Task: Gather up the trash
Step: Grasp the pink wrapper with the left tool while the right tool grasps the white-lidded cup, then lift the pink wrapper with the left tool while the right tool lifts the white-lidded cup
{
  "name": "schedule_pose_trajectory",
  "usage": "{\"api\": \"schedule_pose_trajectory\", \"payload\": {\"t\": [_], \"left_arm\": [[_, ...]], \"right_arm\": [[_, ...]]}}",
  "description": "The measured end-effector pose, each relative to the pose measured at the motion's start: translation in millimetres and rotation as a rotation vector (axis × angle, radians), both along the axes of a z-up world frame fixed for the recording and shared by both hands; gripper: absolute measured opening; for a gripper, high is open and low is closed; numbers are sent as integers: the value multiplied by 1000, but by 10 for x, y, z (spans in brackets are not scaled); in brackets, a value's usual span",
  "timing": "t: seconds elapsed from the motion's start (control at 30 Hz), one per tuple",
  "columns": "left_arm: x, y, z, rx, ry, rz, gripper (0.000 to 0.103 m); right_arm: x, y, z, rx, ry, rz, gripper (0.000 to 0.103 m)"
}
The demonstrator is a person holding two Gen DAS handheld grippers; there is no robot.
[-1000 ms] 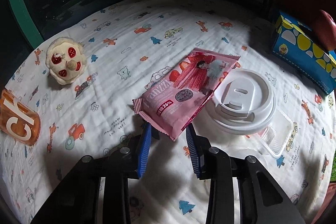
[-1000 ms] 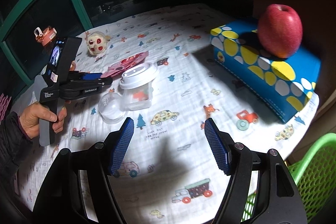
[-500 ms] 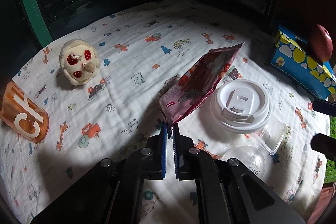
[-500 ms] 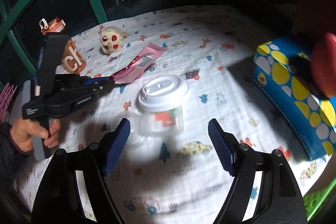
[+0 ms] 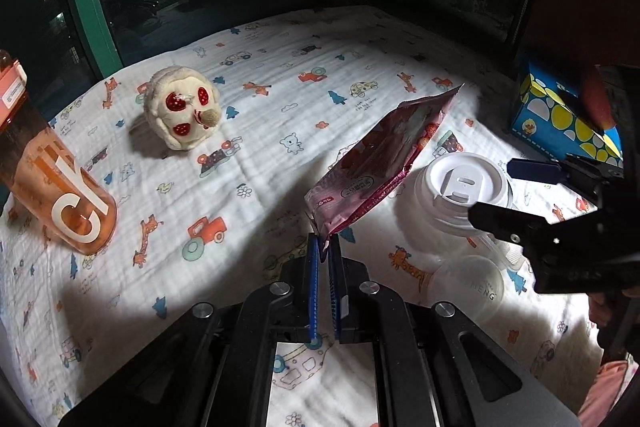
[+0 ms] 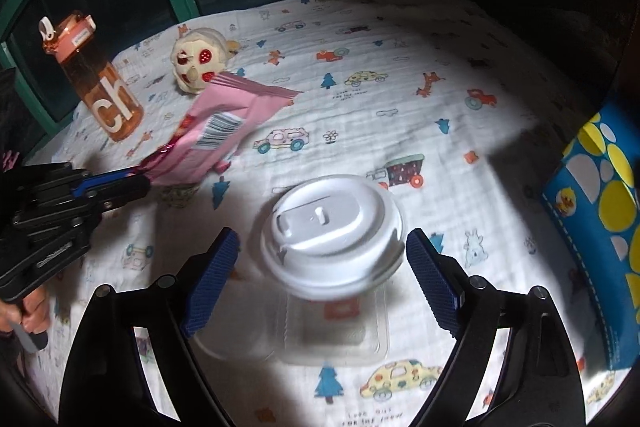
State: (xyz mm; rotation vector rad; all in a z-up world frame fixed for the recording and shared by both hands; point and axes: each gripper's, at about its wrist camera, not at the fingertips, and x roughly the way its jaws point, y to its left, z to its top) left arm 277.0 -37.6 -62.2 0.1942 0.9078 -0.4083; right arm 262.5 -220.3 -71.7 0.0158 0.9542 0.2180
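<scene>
My left gripper (image 5: 324, 247) is shut on the corner of a pink snack wrapper (image 5: 380, 155), which hangs lifted off the cloth; the right wrist view shows the same wrapper (image 6: 224, 131) held by the left gripper (image 6: 140, 179). A white cup lid (image 6: 332, 235) rests on a clear plastic container (image 6: 332, 335). My right gripper (image 6: 320, 275) stands open, its blue fingers on either side of the lid and apart from it. The lid (image 5: 460, 187) and a clear dome lid (image 5: 472, 287) lie to the right in the left wrist view.
An orange water bottle (image 5: 52, 195) stands at the left, and a cream plush toy (image 5: 184, 115) sits behind it. A blue box with yellow dots (image 6: 600, 211) lies at the right edge. The cartoon-print cloth (image 5: 256, 163) covers the table; a dark window is behind.
My left gripper shut on the wrapper's corner and lifted it off the cloth. My right gripper moved in from the box side until it straddles the white lid.
</scene>
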Motion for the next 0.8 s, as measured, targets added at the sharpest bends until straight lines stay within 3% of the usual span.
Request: {"api": "schedule_pose_trajectory", "payload": {"t": [0.3,0.47,0.8], "left_arm": [[-36,69,18,-20,0,8,5],[-56,79,20,-25,-1,11,5],[-58,102,-13,-24,5,23,5]], "right_arm": [[167,54,-151,-52,38,-16,88],[177,15,-145,-12,37,-28,88],[192,41,-156,-27,24,-43,87]]}}
